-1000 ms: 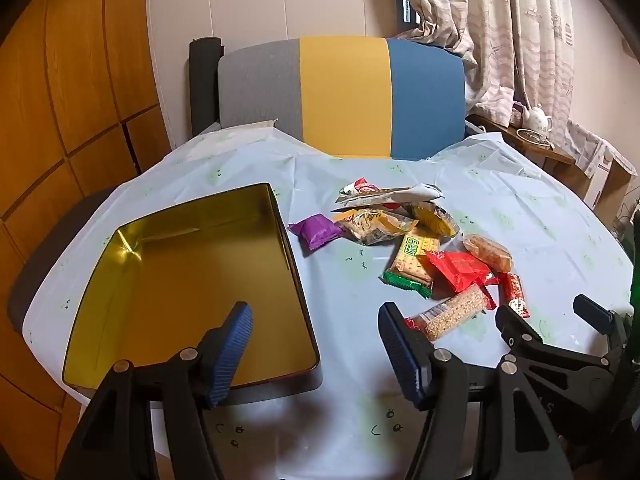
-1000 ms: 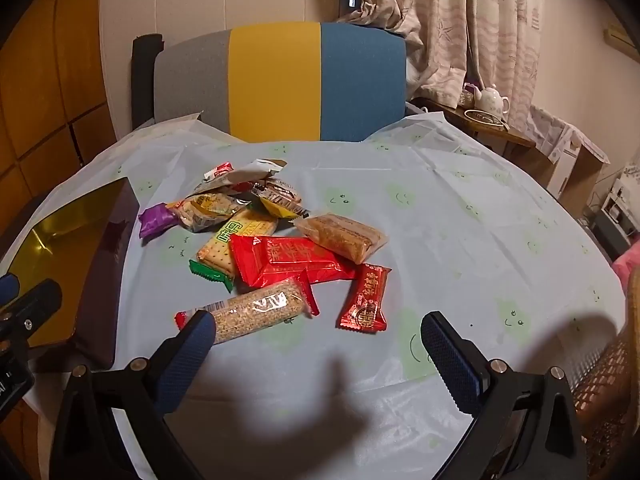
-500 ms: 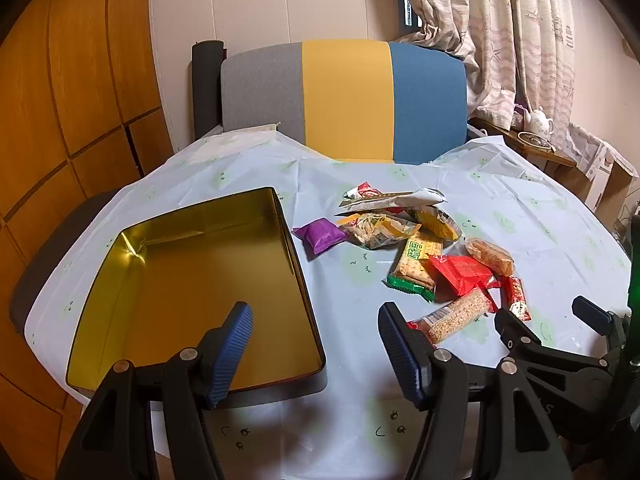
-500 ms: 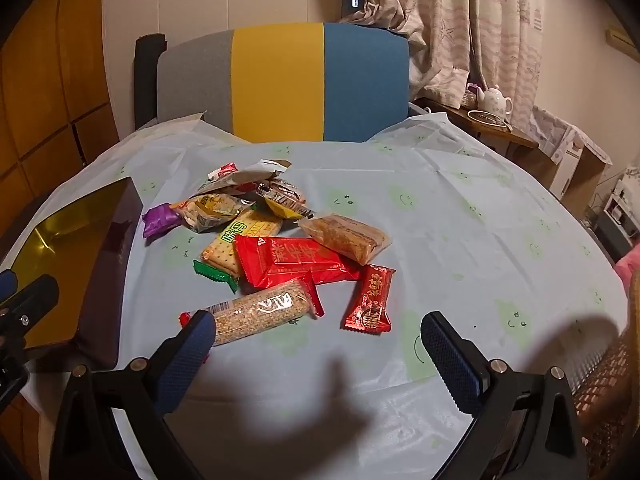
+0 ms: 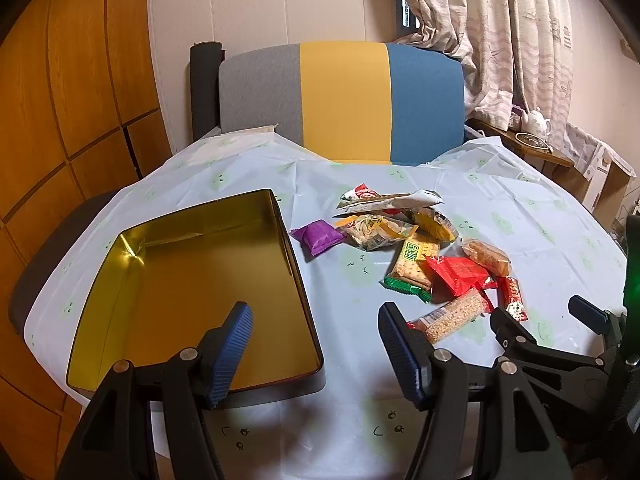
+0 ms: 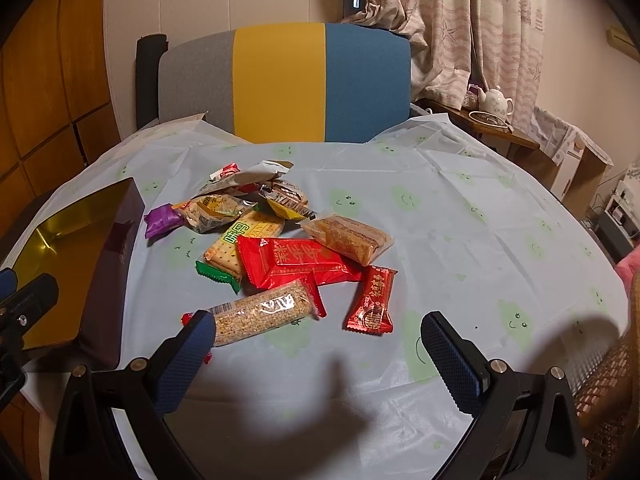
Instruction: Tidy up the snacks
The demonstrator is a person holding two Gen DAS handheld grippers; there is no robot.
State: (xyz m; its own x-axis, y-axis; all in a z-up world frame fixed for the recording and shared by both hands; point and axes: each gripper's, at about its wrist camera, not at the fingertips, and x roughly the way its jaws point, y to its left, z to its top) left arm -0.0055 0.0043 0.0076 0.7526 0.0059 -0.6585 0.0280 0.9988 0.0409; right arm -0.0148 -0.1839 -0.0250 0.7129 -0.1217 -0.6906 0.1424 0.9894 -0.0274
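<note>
Both grippers, left gripper (image 5: 314, 344) and right gripper (image 6: 316, 354), hover empty with jaws spread wide. The snack pile (image 6: 280, 248) lies right of the gold tin (image 5: 192, 280), within reach for loading.

I see a metal tin (image 5: 294, 280) with a glossy, mirror-like gold inside. The table wears a thin, smooth plastic cloth (image 6: 460, 216), creased and faintly shiny. The snack wrappers are glossy film: a clear sleeve over a grainy sesame bar (image 6: 260, 314), shiny red foil on the small red packet (image 6: 372, 300), a crinkled purple packet (image 5: 318, 236). My left gripper (image 5: 314, 348) and right gripper (image 6: 316, 354) have matt black plastic arms and ribbed blue rubbery pads (image 5: 232, 354). The chair back (image 5: 340, 100) is matt woven cloth, the wall panels (image 5: 60, 100) satin wood, the teapot (image 6: 496, 102) glazed ceramic.
</note>
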